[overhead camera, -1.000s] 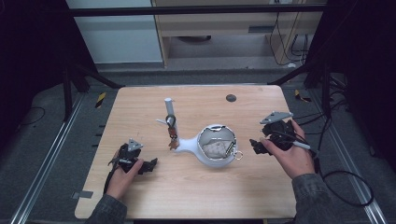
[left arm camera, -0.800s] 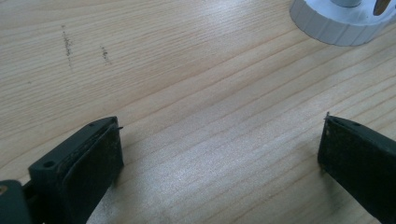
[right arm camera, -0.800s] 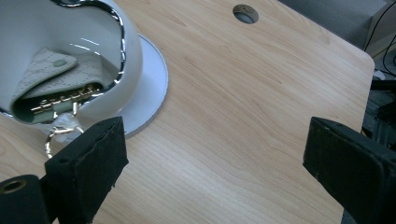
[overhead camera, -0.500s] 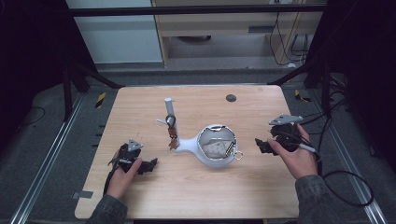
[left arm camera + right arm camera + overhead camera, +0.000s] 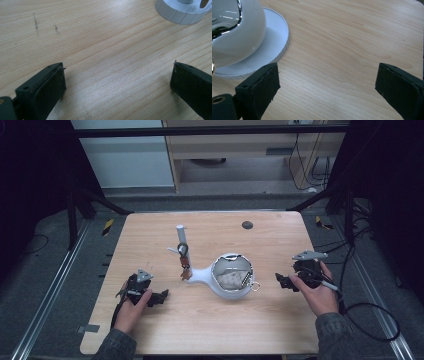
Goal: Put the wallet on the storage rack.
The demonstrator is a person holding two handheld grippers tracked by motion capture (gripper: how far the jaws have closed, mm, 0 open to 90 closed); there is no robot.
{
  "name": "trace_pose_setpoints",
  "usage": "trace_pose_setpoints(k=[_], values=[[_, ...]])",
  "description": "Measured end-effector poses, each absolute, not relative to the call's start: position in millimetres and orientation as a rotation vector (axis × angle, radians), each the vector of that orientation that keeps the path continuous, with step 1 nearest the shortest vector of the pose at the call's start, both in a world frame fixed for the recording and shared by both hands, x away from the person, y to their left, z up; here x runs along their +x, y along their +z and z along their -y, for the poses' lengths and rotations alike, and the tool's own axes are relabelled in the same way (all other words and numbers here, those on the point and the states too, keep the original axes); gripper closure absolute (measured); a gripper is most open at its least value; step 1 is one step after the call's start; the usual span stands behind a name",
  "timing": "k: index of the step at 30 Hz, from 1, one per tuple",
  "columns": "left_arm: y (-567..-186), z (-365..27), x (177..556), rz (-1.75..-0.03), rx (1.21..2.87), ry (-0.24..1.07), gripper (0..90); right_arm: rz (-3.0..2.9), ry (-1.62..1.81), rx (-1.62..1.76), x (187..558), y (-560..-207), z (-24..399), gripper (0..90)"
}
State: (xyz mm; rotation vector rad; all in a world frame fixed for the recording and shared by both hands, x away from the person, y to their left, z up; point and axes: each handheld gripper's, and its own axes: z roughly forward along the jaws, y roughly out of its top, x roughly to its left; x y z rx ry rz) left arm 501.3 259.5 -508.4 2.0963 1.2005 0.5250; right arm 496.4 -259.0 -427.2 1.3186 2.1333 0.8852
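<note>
two claws [image 5: 162, 296] [image 5: 280, 280], one white bowl-shaped stand [image 5: 231, 275], one upright post [image 5: 180, 238], one bunch of keys [image 5: 184, 265]

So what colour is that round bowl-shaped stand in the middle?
White stand, glossy; clearest in the right gripper view.

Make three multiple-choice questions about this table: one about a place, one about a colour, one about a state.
1. Where is the keyring stand relative to the white bowl?
A. to its left
B. to its right
C. inside it

2. What colour is the small disc near the table's far edge?
A. white
B. dark
C. yellow

3. How are the right gripper's jaws?
A. shut on the bowl
B. shut, empty
C. open, empty

Answers: 1 A, the high view shows the stand left of the bowl. 2 B, it looks dark. 3 C, only bare wood lies between them.
</note>
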Motion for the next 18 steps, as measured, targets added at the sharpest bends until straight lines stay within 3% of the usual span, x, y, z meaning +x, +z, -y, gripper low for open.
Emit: trace_pose_setpoints(k=[18], values=[[-508.5,-259.5,501.3,-1.2,2.096,0.525,0.0,-2.111,0.888,1.418,502.1,-461.3,268.7,5.0]])
